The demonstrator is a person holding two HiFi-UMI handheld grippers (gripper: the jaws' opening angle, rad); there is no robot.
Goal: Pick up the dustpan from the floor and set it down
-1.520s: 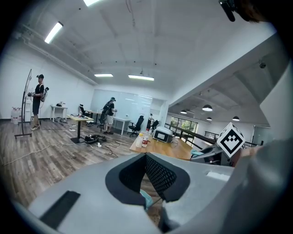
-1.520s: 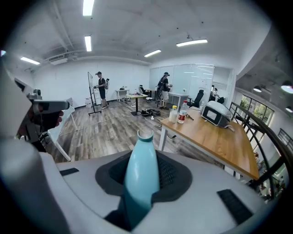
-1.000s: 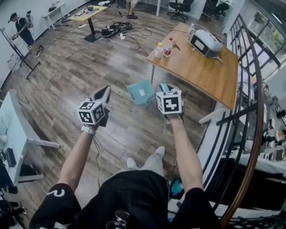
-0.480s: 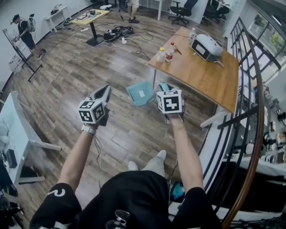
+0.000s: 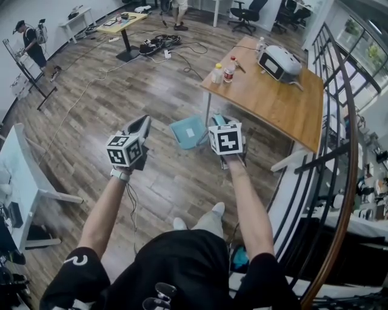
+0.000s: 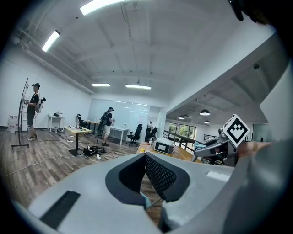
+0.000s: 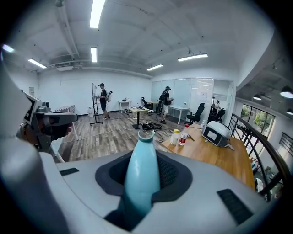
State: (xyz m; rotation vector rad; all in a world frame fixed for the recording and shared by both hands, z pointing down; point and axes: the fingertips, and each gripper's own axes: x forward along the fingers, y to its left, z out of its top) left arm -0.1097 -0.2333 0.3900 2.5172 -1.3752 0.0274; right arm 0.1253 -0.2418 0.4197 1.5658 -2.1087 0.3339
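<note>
Almost nothing has moved. My right claw point(image 7: 143, 183) still pinches the dustpan point(image 5: 189, 131) handle, lifted off the floor point(image 5: 121, 91). My left claw point(image 6: 145, 157) is pressed together, empty. Next I set it down.

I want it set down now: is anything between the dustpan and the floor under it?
Nothing visible. The right gripper holds the dustpan by its handle above bare wooden floor; only the table leg stands close beside it.

Wood-plank floor point(image 5: 121, 103), a wooden table point(image 5: 273, 103) beside a dark railing point(image 5: 321, 155), white walls point(image 7: 59, 91), strip lights point(image 7: 96, 13); perhaps glass partitions point(image 7: 183, 91)
</note>
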